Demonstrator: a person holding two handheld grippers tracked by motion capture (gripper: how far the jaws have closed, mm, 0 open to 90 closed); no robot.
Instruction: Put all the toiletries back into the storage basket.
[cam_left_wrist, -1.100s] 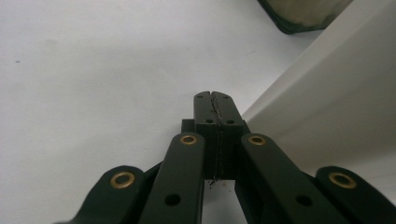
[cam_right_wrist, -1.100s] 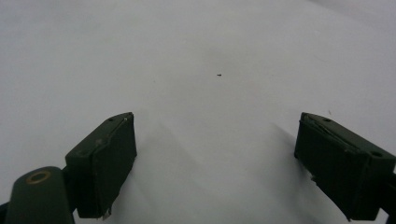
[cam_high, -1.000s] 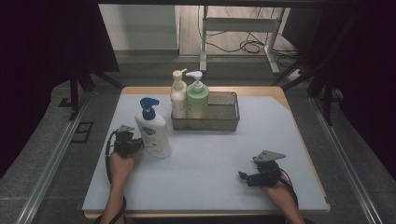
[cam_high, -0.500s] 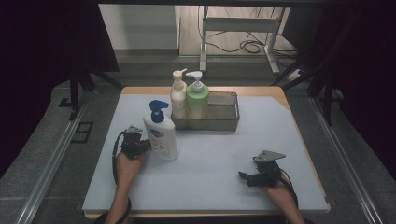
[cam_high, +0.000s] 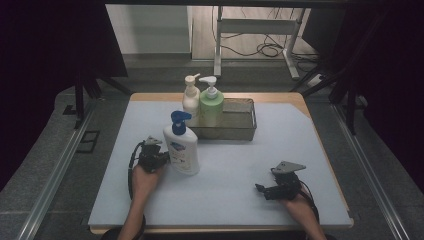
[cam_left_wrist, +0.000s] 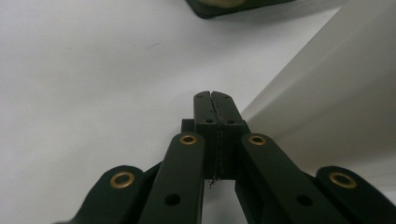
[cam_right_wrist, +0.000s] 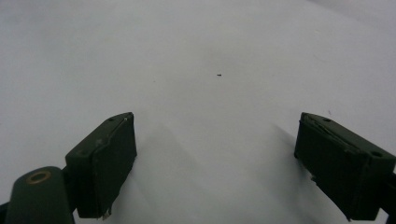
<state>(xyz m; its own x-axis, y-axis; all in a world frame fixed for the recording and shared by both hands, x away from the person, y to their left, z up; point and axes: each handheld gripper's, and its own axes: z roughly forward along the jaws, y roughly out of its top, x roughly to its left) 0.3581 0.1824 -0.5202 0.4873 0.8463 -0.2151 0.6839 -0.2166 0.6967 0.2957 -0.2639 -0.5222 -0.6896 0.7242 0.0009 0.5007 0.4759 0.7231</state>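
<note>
A white pump bottle with a blue head (cam_high: 182, 152) stands upright on the pale mat, left of centre. My left gripper (cam_high: 159, 159) sits just left of it, low on the mat. In the left gripper view its jaws (cam_left_wrist: 215, 100) are shut together with nothing between them. There the bottle's white side (cam_left_wrist: 336, 84) lies close along their right; contact cannot be told. My right gripper (cam_high: 260, 189) rests near the front right of the mat, pointing left. In the right gripper view it (cam_right_wrist: 215, 163) stands open over bare mat.
A dark wire basket (cam_high: 240, 131) stands at the back centre of the mat (cam_high: 250, 160). A cream pump bottle (cam_high: 190, 100) and a green pump bottle (cam_high: 211, 105) stand at the basket's left end. The basket's corner (cam_left_wrist: 219, 9) shows ahead of the left jaws.
The left gripper and the white bottle have both shifted to the right and a little nearer the front. The right gripper has kept still.
</note>
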